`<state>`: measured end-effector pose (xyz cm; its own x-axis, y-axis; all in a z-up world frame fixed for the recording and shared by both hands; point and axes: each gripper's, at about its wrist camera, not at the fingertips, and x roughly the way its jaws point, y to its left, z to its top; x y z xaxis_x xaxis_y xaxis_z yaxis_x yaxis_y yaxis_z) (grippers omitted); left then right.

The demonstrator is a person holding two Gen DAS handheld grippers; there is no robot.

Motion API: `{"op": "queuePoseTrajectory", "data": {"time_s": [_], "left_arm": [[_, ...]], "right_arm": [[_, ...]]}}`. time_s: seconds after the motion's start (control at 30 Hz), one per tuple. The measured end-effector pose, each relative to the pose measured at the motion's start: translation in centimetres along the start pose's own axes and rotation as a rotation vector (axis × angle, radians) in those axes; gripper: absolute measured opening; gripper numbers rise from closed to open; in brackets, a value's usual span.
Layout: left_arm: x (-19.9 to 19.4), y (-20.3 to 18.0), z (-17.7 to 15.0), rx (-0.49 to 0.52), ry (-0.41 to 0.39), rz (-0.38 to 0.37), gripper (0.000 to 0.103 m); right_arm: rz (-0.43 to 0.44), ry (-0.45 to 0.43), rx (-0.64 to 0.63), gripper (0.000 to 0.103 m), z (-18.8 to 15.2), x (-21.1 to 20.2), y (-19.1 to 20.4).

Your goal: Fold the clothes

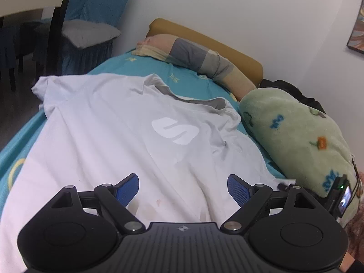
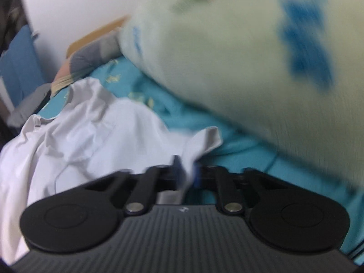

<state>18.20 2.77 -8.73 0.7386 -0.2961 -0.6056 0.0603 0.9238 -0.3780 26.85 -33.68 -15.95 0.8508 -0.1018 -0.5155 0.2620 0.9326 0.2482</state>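
A white cotton T-shirt with a grey collar [image 1: 127,122] lies spread on the teal bed sheet [image 1: 145,68]. The left gripper [image 1: 183,185] hovers above its hem, fingers released. The right gripper [image 2: 186,173] fingers are clenched on a shirt edge, a pale green fleece blanket [image 2: 250,56] just ahead.

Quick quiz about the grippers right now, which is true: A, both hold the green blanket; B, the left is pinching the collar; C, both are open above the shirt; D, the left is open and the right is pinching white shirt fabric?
D: the left gripper has its blue pads spread apart over the white shirt, and the right gripper is shut on a corner of the shirt's fabric.
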Motion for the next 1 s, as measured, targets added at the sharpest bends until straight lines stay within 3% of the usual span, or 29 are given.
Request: {"op": "queuePoseTrajectory", "data": {"time_s": [0.07,0.17,0.3,0.47,0.67,0.83,1.0], "left_arm": [[0.6,0.2,0.1,-0.015,0.010,-0.003,0.087],[1.0,0.3,0.2,-0.024,0.016,-0.008,0.087],[0.7,0.3,0.8,-0.029,-0.002,-0.008,0.087],[0.1,0.9,1.3,-0.071,-0.017,-0.017,0.087],[-0.8,1.5,2.0,-0.096,-0.035,-0.010,0.087],[-1.8,2.9,3.5,-0.116,-0.074,0.018,0.087],[-2.1,5.5,4.9,-0.166,-0.090,0.065,0.087]], "right_arm": [[-0.008,-0.030,-0.062,0.009,1.2,0.3,0.7],[0.009,-0.033,-0.008,0.008,4.6,-0.2,-0.1],[0.027,0.083,0.006,0.007,6.7,-0.5,-0.4],[0.040,0.130,-0.134,0.005,7.2,-2.5,2.8],[-0.004,0.050,-0.249,0.005,10.7,-4.1,7.8],[-0.061,-0.087,-0.224,0.005,17.4,-4.5,10.9],[0.001,-0.108,-0.203,0.005,20.8,-3.8,16.1]]}}
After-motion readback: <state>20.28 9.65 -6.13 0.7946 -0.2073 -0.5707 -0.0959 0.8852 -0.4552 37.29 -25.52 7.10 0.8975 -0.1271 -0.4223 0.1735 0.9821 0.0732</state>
